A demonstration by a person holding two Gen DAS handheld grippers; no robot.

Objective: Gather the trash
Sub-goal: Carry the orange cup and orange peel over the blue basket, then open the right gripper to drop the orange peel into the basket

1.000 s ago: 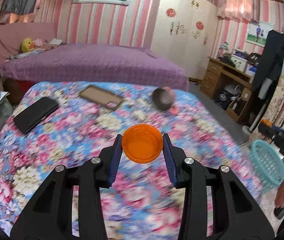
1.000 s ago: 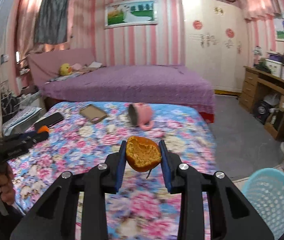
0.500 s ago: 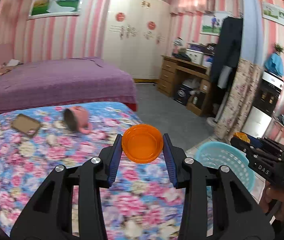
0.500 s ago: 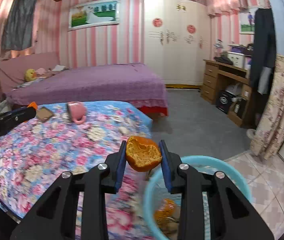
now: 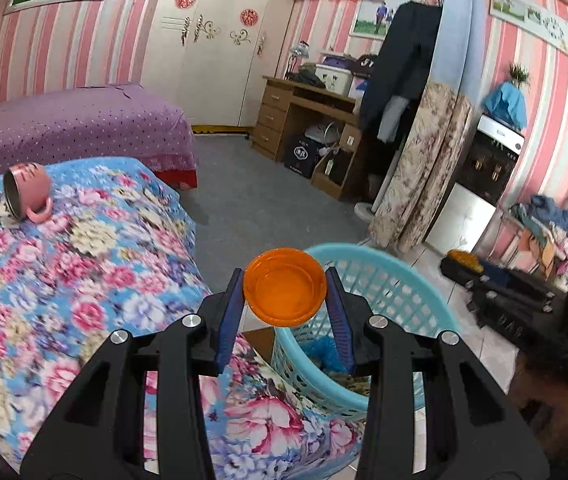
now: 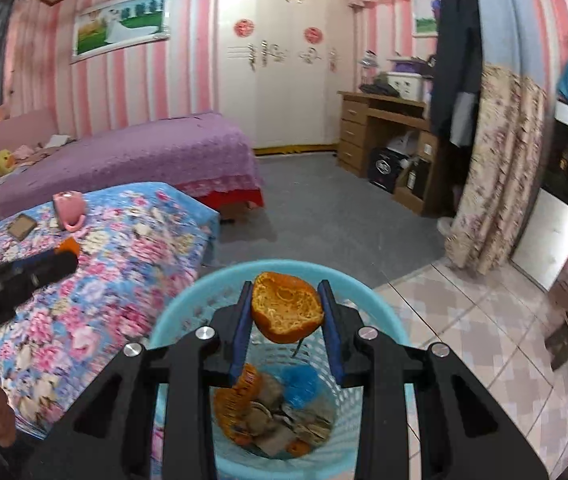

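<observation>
Pink-striped bedroom, grey floor turning to tile. Left gripper (image 5: 285, 299) pinching an orange plastic lid (image 5: 285, 287) between blue pads, held at the near rim of a turquoise mesh basket (image 5: 398, 280). Right gripper (image 6: 286, 310) clamped on a hollowed orange peel (image 6: 286, 307), poised directly over the same basket (image 6: 182, 312) (already holding peel scraps, blue wrapper, other litter). Beside the basket, a floral bedspread (image 5: 68, 280) with a pink mug (image 5: 28, 194) lying tipped over. Beyond, a purple bed (image 6: 156, 156), wooden desk (image 6: 380, 116).
</observation>
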